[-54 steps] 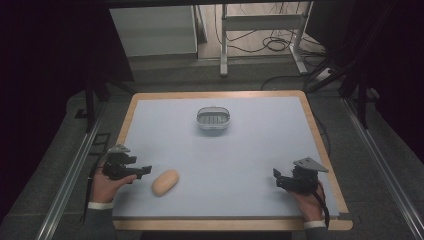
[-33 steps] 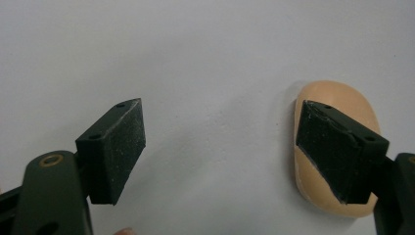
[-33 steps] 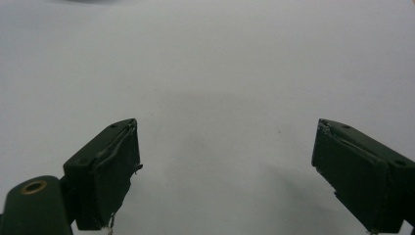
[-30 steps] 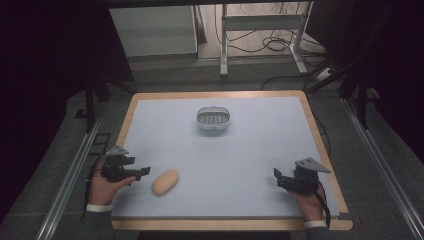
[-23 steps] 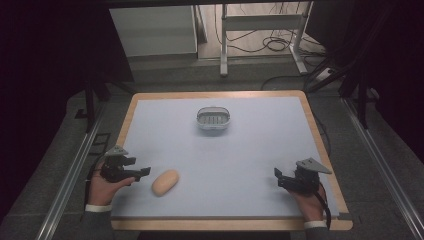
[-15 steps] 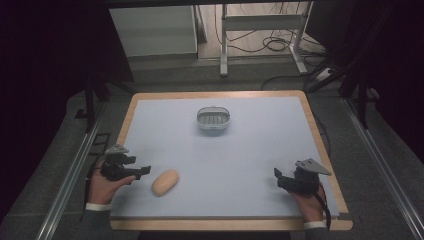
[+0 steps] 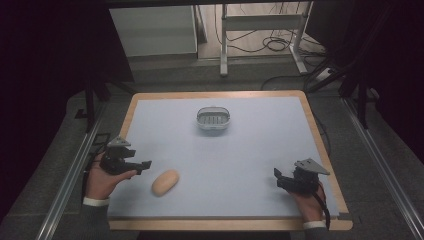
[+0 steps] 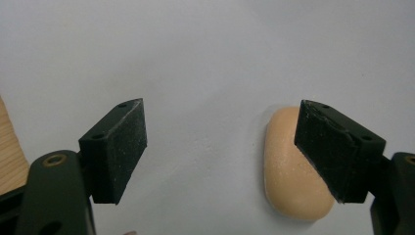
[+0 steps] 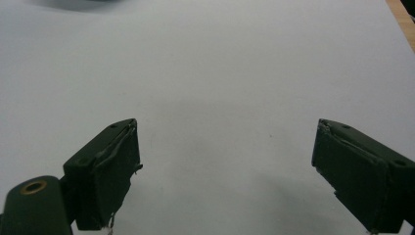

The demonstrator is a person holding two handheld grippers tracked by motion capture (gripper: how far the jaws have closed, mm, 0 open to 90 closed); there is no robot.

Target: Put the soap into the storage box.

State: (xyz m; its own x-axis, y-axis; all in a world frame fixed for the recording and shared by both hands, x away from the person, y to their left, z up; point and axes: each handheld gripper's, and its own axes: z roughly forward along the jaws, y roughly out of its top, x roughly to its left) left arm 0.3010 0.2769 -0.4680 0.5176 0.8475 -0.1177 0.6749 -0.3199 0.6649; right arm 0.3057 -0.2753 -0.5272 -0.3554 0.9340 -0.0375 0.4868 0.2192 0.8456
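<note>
Lying on the pale bench [image 7: 260, 150] near its front edge, well in front of the small basket [image 7: 214, 120], the tan bread roll [image 7: 165, 182] has not shifted. Just left of the roll, the left gripper [image 7: 145, 165] has lifted slightly, and its jaws, though they have just been closing a little, stand spread with nothing between them, so a grasp looks imminent. Far right of the roll, the right gripper [image 7: 278, 175] rests with jaws spread and empty.
</note>
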